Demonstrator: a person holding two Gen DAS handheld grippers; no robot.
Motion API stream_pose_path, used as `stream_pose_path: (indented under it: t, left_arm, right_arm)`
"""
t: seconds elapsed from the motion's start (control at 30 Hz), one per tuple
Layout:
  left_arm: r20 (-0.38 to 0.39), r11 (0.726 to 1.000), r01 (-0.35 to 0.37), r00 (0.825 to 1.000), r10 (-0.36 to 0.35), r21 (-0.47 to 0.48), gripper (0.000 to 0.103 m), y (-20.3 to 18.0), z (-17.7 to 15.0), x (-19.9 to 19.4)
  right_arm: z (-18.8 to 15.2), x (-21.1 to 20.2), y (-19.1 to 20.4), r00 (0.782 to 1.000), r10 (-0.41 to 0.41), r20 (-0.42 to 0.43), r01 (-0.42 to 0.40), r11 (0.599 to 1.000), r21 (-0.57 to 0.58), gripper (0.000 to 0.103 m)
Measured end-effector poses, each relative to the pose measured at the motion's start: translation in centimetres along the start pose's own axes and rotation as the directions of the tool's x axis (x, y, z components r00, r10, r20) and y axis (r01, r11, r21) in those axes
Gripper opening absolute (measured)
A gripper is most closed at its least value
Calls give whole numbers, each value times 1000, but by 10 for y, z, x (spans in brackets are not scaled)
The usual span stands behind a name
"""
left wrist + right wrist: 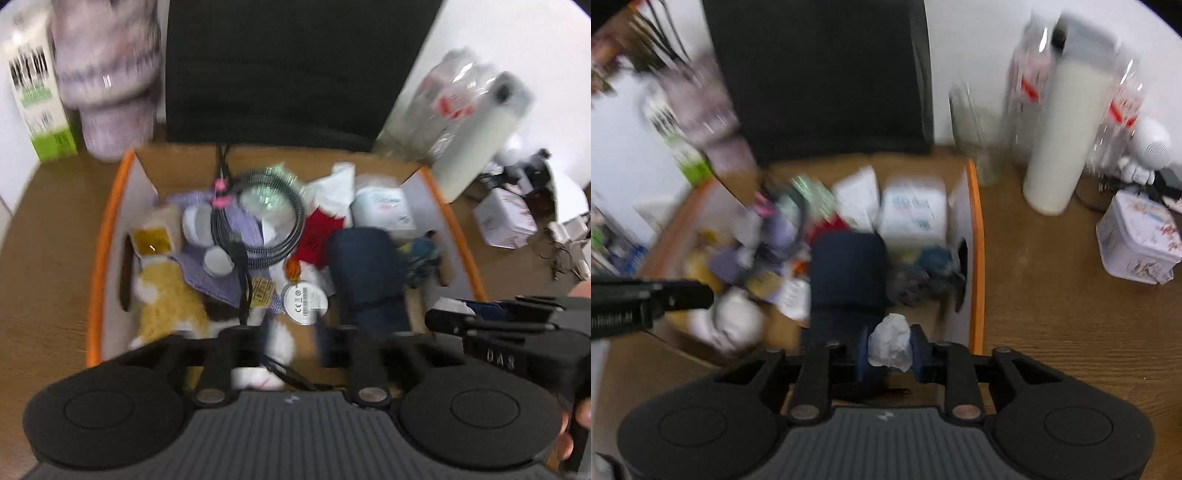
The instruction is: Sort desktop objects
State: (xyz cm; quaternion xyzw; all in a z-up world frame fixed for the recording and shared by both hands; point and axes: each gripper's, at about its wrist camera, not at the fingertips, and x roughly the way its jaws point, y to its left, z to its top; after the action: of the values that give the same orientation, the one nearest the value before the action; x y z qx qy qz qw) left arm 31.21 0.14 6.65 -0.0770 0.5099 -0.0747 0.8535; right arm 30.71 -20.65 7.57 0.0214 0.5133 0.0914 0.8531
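My left tongs [291,347] hang over the near edge of the orange-rimmed cardboard box [96,258], jaws standing apart with nothing pinched between them; a white fluffy bit of the toy below shows through the gap. My right tongs [888,350] are clamped on a crumpled white paper wad [890,345], held above the box's near right corner, just inside the orange rim.

The box sits on the brown tabletop [1052,295] and is crowded: a yellow and white plush toy [168,299] at the left, a coiled black cable [266,218] with pink ties toward the back, a round white disc [304,304] near the middle, a dark blue rolled cloth [364,273] right of centre, and a pale tissue pack [384,210] behind that. Something red [319,236] lies beneath the cable, perhaps fabric, though blur keeps me from being sure.

Outside the box to the right stand a tall white bottle [1067,133] and a white patterned tin [1141,240].
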Motion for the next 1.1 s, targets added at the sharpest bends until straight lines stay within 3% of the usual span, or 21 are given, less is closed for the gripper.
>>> stream_pose_path:
  t: [0.07,0.1,0.17,0.27,0.37,0.53,0.6,0.73,0.8,0.93,1.03,1.1]
  left_arm:
    - [70,1000,-7,998,8,-20,85,0,-6,3]
    - [108,1000,-17,994,18,-9,91,-3,-10,0]
    - [153,999,-35,988,30,33,94,-11,-18,-8]
    - [201,999,-35,979,28,28,100,-17,-31,-29]
    - [189,999,-37,982,30,34,101,-13,-37,-62]
    - [285,998,-38,958,21,55,103,-3,-54,-133]
    - [337,998,-54,941,40,32,103,0,-70,-152]
    - [453,993,-114,884,116,-30,103,-3,-134,-173]
    - [491,996,-70,866,92,-63,103,-1,-173,-173]
    - [490,993,-15,869,73,-121,103,-7,-256,-149]
    - [446,992,-45,890,92,-116,103,-12,-295,-129]
    - [436,991,-68,893,111,-113,103,-16,-315,-120]
  right_arm:
    - [2,9,1,1000,-28,-3,27,1000,-6,43]
    - [1,8,2,999,-28,19,28,1000,-13,48]
    - [-2,0,4,998,-14,68,15,1000,-18,62]
    - [-3,-13,7,990,2,142,1,1000,-17,63]
    - [-12,-30,12,979,15,205,-14,1000,-8,68]
    - [-38,-68,38,961,23,277,0,997,-83,80]
    - [-49,-84,49,947,24,320,11,994,-106,80]
    - [-86,-113,60,907,49,418,-5,994,-107,87]
    - [-114,-121,63,893,69,445,-24,994,-106,87]
    - [-185,-116,65,891,89,444,-39,992,-122,87]
    - [-237,-101,62,910,84,405,-40,992,-116,87]
    - [-265,-93,58,916,83,393,-44,993,-107,87]
